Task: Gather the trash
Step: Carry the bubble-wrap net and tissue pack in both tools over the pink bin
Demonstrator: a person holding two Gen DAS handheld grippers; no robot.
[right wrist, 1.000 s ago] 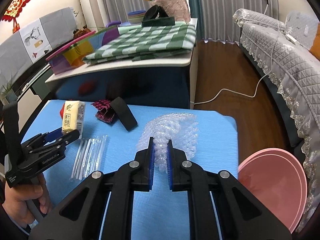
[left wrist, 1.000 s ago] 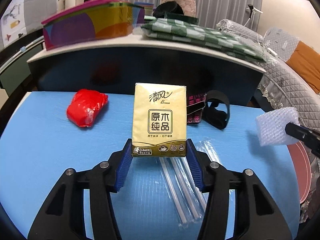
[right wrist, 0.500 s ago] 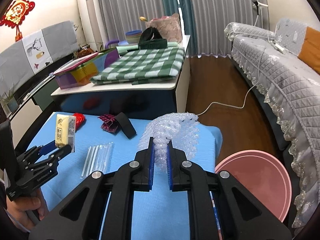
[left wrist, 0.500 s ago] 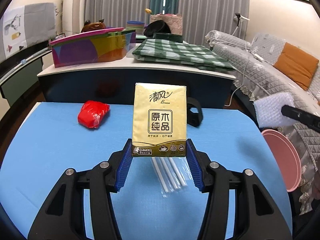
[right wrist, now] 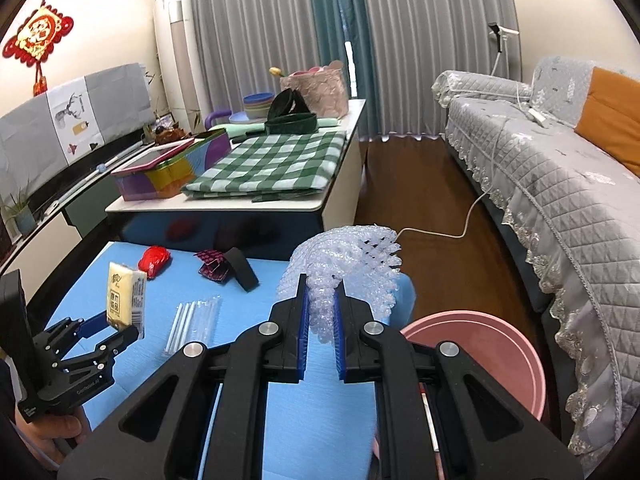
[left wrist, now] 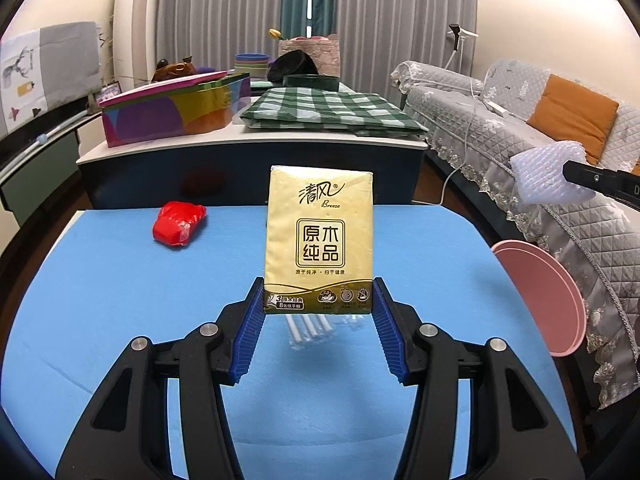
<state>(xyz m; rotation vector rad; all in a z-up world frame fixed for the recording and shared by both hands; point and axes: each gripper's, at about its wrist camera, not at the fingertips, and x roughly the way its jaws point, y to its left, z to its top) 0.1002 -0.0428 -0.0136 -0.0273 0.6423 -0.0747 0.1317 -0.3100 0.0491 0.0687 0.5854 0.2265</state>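
The left gripper [left wrist: 319,312] clamps the lower edge of a yellow tissue pack [left wrist: 319,240], held upright above the blue worktop [left wrist: 100,280]; the pack hides most of the clear straw packet [left wrist: 312,326] behind it. The right gripper [right wrist: 321,316] pinches white foam netting [right wrist: 352,264] beside the pink bin [right wrist: 516,360], whose near rim is cut off

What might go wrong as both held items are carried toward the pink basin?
1. The left hand-held gripper pinches only the tissue pack's bottom edge; it could tip out.
2. The right hand-held gripper squeezes soft foam netting, which may slip.
3. The pink basin sits beside the blue table, so drops could miss it.
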